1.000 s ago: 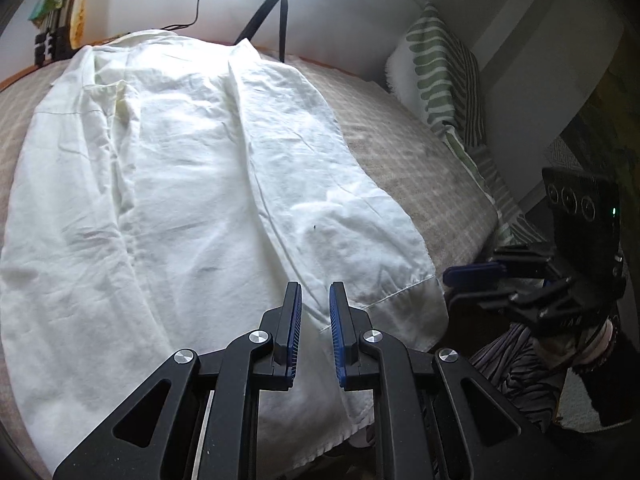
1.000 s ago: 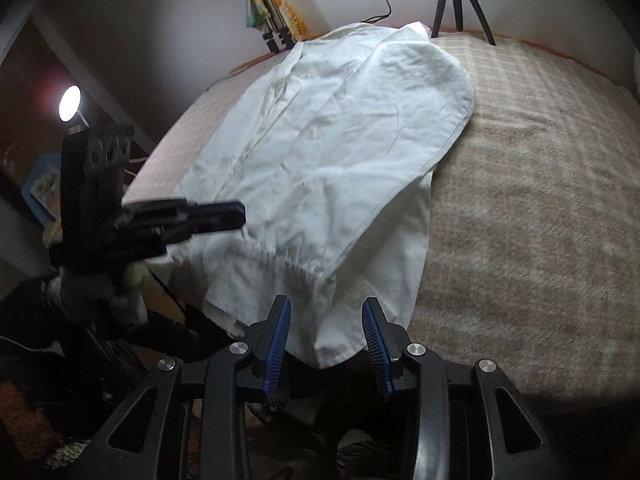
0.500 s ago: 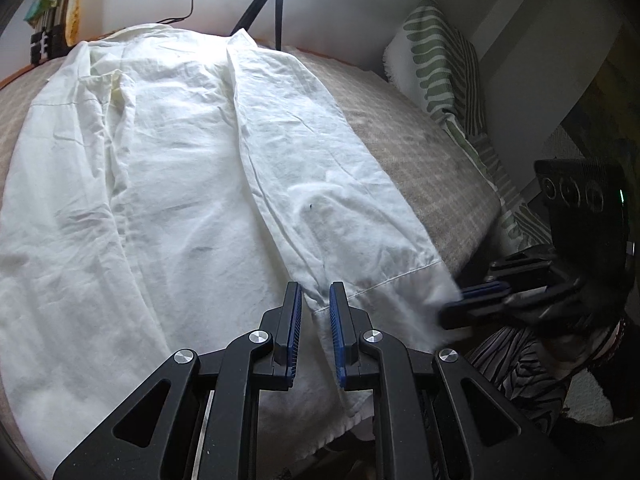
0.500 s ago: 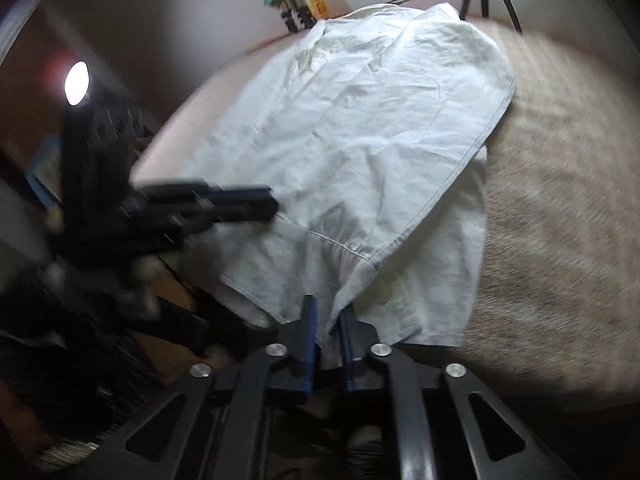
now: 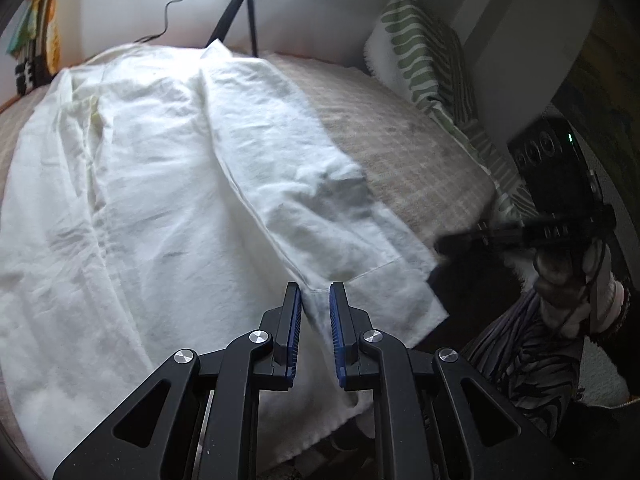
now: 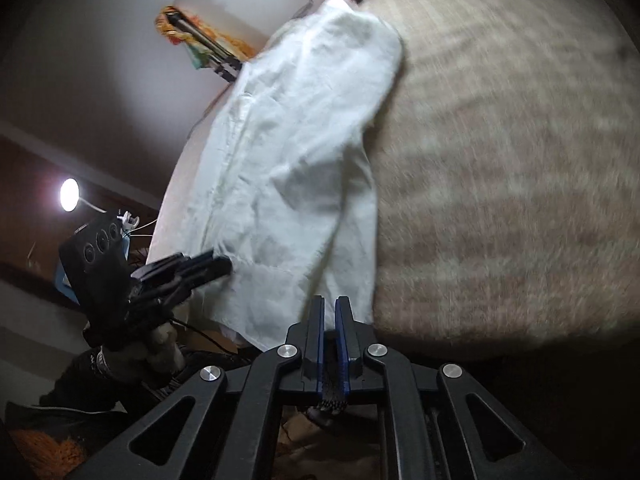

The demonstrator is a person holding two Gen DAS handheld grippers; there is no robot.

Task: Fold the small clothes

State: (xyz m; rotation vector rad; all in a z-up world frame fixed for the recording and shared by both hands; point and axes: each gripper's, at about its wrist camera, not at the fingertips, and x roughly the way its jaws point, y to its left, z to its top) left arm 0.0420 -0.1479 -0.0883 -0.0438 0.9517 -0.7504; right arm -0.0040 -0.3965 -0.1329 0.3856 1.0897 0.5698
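A white garment lies spread on the checked bedcover; its near hem hangs over the bed's front edge. My left gripper is slightly open, its fingers standing either side of a fold at the hem. My right gripper is shut on the garment's near right hem corner and lifts it, raising a fold. The right gripper also shows in the left wrist view, blurred. The left gripper shows in the right wrist view.
A green-striped pillow leans at the bed's far right. A ring light on a tripod stands behind the bed. A lamp glows at the left. The bed's front edge is under my grippers.
My right gripper closed on the hem corner and pulled it up and to the right, bunching the cloth. My left gripper stayed slightly open and shifted along the hem.
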